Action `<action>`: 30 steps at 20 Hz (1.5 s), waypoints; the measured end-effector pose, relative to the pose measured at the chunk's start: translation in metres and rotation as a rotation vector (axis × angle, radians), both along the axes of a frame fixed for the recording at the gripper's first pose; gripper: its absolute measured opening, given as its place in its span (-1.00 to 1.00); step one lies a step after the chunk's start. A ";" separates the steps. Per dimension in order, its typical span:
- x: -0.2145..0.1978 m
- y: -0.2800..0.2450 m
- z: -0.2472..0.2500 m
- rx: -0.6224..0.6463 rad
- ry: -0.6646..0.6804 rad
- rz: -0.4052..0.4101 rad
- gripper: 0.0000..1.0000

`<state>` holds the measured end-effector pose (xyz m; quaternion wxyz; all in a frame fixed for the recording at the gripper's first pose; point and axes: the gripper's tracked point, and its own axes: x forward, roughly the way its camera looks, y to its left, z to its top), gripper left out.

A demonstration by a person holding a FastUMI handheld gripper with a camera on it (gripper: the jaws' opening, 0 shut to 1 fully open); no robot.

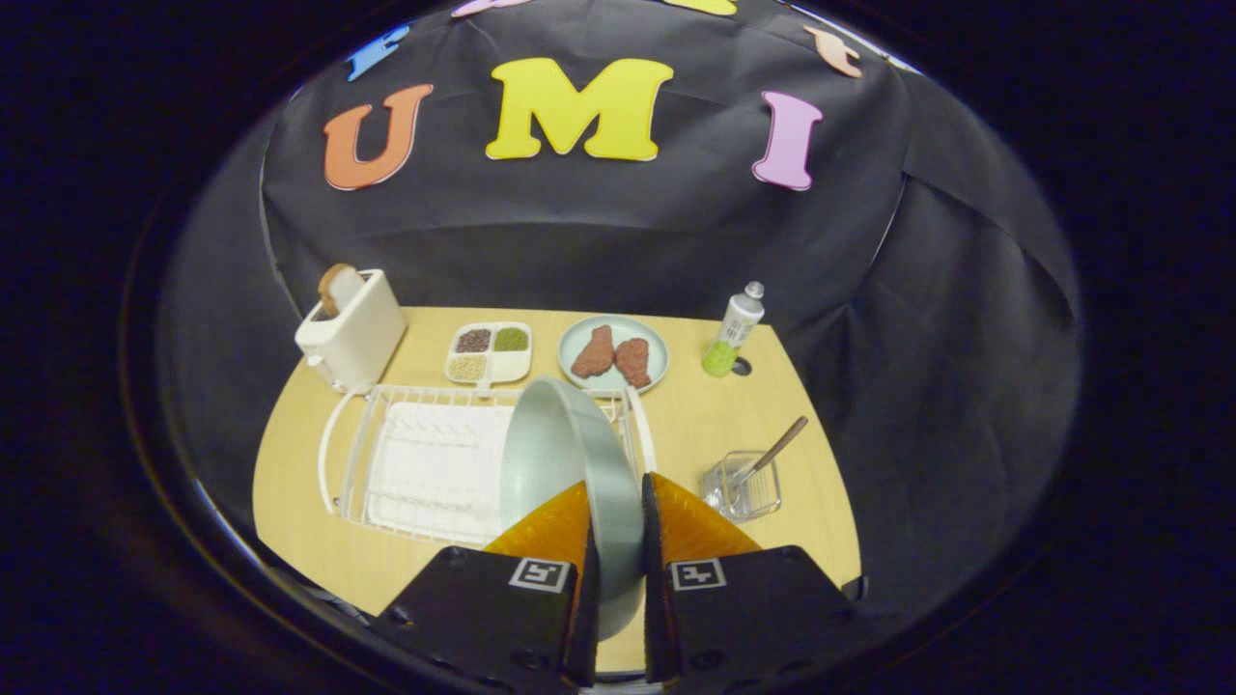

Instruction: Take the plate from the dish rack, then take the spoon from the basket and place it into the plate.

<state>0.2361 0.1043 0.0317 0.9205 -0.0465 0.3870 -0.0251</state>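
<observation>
My gripper (pixel 618 516) is closed down to a narrow gap, and both of my fingers press on the rim of the round, pale grey-green plate (pixel 565 454), which I hold on edge. It stands up between and ahead of the fingers, its hollow face turned toward the white wire dish rack (pixel 425 473) beside it. I judge step 1, getting it out of the rack, about done, though I cannot tell how far it hangs above the light wooden table (pixel 695 415).

What matters next is the wooden-handled spoon (pixel 772 452). It leans in the small clear wire basket (pixel 742 487), just beyond my right finger, handle slanting up and away from me. To my mind, the plate must go flat on bare table near that basket before I can reach for the handle.
</observation>
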 end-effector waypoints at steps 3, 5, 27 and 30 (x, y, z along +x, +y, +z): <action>-0.041 -0.003 -0.031 0.046 0.000 0.034 -0.51; -0.069 -0.002 -0.064 0.087 0.018 0.056 -0.51; -0.080 -0.071 -0.227 0.332 0.102 0.015 -0.31; -0.080 -0.086 -0.220 0.293 0.051 -0.003 -0.19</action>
